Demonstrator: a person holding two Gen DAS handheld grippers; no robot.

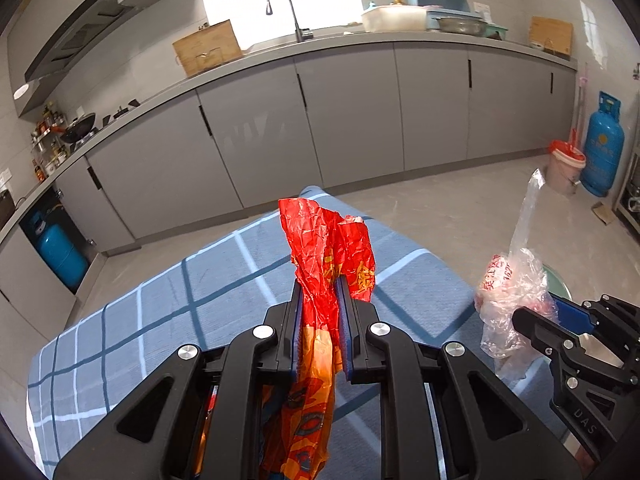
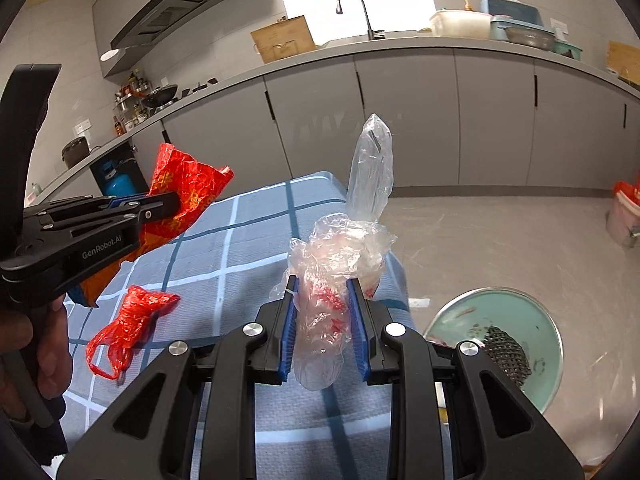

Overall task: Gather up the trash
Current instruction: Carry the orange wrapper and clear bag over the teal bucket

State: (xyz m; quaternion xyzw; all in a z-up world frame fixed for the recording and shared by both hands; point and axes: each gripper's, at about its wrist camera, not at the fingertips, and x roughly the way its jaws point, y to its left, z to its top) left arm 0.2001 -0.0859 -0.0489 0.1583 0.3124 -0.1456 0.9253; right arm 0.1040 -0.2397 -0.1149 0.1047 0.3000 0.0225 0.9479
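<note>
Grey kitchen cabinets [image 1: 352, 112] run along the far wall behind a table covered with a blue checked cloth [image 1: 168, 304]. Over that cloth the left gripper [image 1: 318, 296] is clamped tight on a crumpled red and orange wrapper [image 1: 320, 248], which sticks up beyond the fingertips and trails back between the jaws. To its right, the right gripper [image 2: 324, 296] is closed on a wad of clear plastic bag [image 2: 340, 256] with red print, its twisted tail standing upright above the jaws. A knotted red plastic bag [image 2: 128, 320] lies loose on the cloth, near and to the left of the right gripper. On the floor to the right of the table sits a pale green bin [image 2: 532, 320] with scraps inside. Farther off, by the right wall, a bucket lined with red plastic [image 1: 564, 164] stands beside a blue gas cylinder [image 1: 602, 144].
</note>
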